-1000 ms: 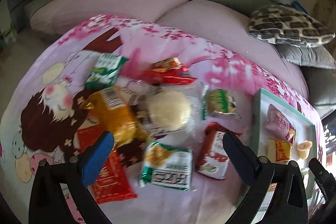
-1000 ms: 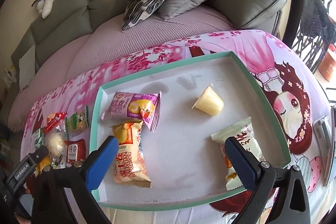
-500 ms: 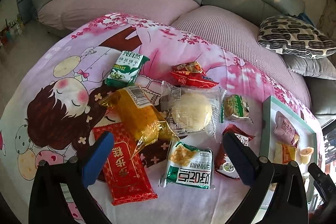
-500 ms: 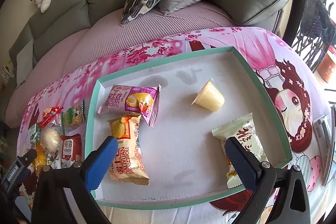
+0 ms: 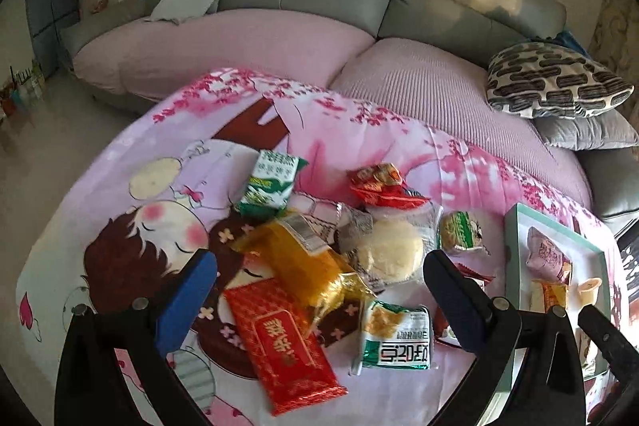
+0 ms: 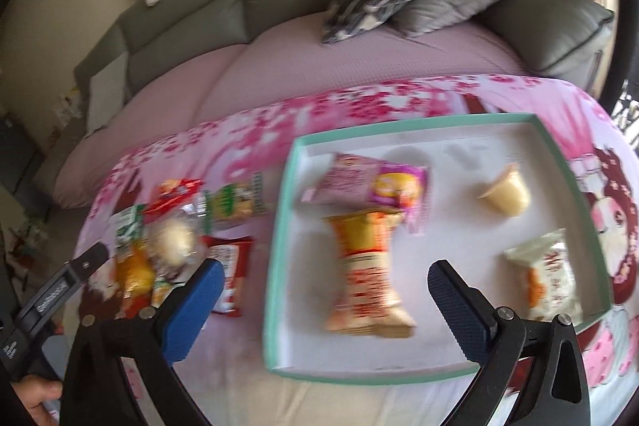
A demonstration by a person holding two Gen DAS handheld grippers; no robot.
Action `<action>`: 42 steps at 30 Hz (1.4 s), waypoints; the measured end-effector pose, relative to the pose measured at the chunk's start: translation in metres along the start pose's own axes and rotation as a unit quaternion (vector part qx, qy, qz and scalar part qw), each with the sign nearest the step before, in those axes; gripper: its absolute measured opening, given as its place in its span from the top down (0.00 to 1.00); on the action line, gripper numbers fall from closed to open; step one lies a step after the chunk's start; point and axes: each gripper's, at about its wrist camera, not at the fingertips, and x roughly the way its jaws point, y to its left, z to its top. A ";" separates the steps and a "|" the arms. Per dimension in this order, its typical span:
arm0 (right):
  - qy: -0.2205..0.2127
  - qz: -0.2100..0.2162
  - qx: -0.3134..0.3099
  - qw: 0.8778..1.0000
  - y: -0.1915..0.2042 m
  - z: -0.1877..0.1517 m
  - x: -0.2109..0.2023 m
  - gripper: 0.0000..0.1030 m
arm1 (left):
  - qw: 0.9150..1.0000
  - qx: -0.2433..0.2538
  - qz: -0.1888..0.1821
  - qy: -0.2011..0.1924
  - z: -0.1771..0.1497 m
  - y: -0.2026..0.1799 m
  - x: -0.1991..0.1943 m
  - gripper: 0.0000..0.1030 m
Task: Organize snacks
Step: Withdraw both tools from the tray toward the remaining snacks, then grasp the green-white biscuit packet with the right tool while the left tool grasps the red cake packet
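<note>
Landmark here is the teal tray point(image 6: 279, 238) sitting on the pink cartoon cloth point(image 5: 120, 194). Way off to its left there's the loose snack pile: a green-and-white packet point(image 5: 268, 183) at the far side, a yellow packet point(image 5: 307, 266) lying partly over a red packet point(image 5: 281, 340), a round pale bun in clear wrap point(image 5: 389, 254), a red crinkly packet point(image 5: 383, 186) just behind the bun, and a green packet with Korean lettering point(image 5: 397, 336) at the near edge. The left gripper point(image 5: 319, 300) hangs over that pile, jaws spread wide, nothing in them. Inside the tray: a pink packet point(image 6: 359, 184) touching an orange-and-cream packet point(image 6: 365, 266), then a jelly cup point(image 6: 507, 192) tipped on its side, and a white packet point(image 6: 547, 274) near the right wall. The right gripper point(image 6: 325, 306) hovers above the tray's left rim, also wide and empty.
</note>
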 end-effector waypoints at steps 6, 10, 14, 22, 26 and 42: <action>0.010 0.037 -0.024 0.999 0.034 -0.010 0.006 0.00 | 0.999 -0.042 0.001 0.019 0.000 0.024 0.002 0.00; 0.026 0.051 -0.039 0.998 0.053 -0.019 0.012 0.00 | 0.997 -0.055 0.019 0.050 -0.009 0.040 0.012 0.00; 0.038 0.059 -0.049 0.996 0.060 -0.024 0.018 0.00 | 0.993 -0.068 0.028 0.088 -0.022 0.054 0.025 0.00; 0.063 0.058 -0.054 0.995 0.069 -0.033 0.033 0.00 | 0.989 -0.097 0.016 0.115 -0.036 0.073 0.038 0.00; 0.068 0.057 -0.077 0.993 0.084 -0.039 0.038 0.00 | 0.988 -0.099 0.008 0.120 -0.039 0.070 0.040 0.00; 0.094 0.016 -0.162 0.982 0.148 -0.070 0.084 0.00 | 0.979 -0.132 0.006 0.155 -0.052 0.085 0.061 0.00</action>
